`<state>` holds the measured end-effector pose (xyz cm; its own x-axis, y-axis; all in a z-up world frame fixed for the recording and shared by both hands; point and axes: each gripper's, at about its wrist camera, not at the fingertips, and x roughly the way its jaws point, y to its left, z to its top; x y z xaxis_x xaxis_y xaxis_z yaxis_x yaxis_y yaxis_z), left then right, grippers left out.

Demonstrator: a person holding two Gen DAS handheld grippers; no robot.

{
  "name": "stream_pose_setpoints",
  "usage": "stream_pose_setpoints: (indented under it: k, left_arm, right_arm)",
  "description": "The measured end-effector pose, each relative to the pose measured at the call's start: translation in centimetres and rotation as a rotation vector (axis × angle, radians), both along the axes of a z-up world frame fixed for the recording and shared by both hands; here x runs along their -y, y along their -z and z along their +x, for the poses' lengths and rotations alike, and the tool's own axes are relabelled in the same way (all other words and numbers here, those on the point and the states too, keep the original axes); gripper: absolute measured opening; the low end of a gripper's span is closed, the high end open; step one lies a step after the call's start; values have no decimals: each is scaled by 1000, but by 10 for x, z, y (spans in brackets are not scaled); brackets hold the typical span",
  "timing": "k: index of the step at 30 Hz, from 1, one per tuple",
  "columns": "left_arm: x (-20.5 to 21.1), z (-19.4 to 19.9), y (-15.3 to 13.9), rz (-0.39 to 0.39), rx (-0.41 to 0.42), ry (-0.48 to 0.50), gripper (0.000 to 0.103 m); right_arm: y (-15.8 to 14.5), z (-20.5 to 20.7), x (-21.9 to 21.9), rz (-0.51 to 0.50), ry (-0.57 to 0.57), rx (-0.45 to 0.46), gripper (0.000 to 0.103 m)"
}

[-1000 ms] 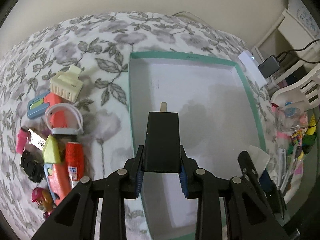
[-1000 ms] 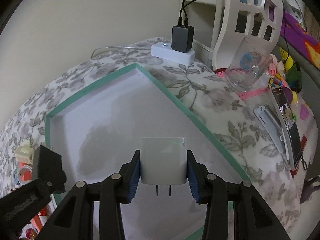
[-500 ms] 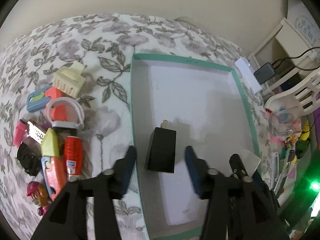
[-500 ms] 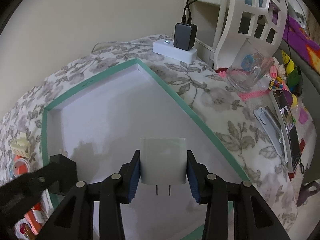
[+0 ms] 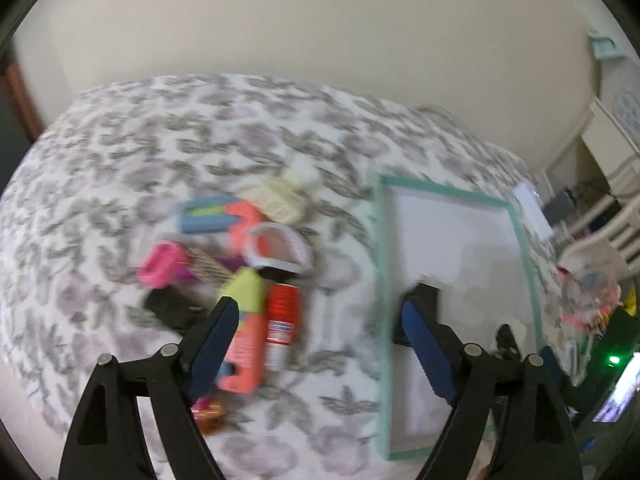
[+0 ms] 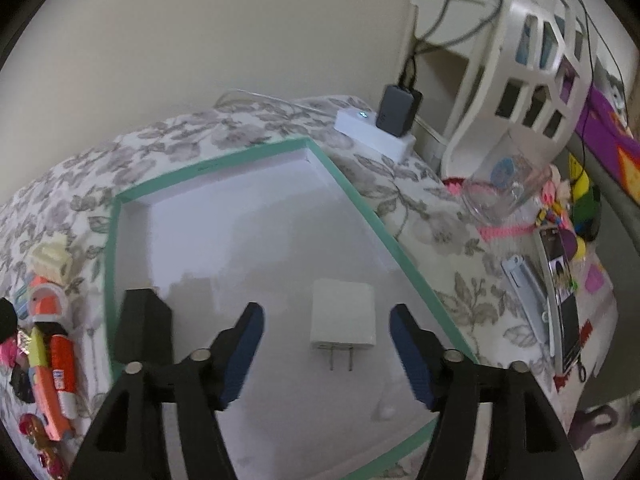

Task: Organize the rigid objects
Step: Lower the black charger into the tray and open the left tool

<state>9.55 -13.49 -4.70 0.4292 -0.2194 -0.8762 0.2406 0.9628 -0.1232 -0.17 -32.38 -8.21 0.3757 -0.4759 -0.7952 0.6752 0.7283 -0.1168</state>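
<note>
While motion blur smears the left view, left tool [image 5: 320, 316] is released; its finger half-hides the black charger [image 6: 142, 330]. Right tool [image 6: 326, 334] released; white charger [image 6: 343, 316] lies in the green-rimmed tray [image 6: 360, 196].

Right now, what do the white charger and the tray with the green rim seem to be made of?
White charger: probably hard plastic, smooth matte faces, rounded edges, two metal prongs. Tray: looks like cardboard, with thin straight walls, a flat white inside and a green rim; I cannot be sure.

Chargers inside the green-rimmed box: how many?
2. The white charger lies between the right gripper's open fingers; the black charger stands by the box's left wall. None seems hidden.
</note>
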Motion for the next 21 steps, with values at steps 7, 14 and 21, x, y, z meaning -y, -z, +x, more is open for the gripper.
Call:
stream_pose_setpoints:
  k: [7,14,21]
  left_arm:
    - [-61,5,-13,-66,-12,-118,101]
    - [-121,1,-33,-59,73,-242,102]
    - [-152,-7,-48,0,167,-301,103]
  right_arm:
    - [-21,2,-23,44,-49,78,97]
    - [-44,13,-67,53,-165,144,103]
    - [-67,25,-117,115,-305,221,103]
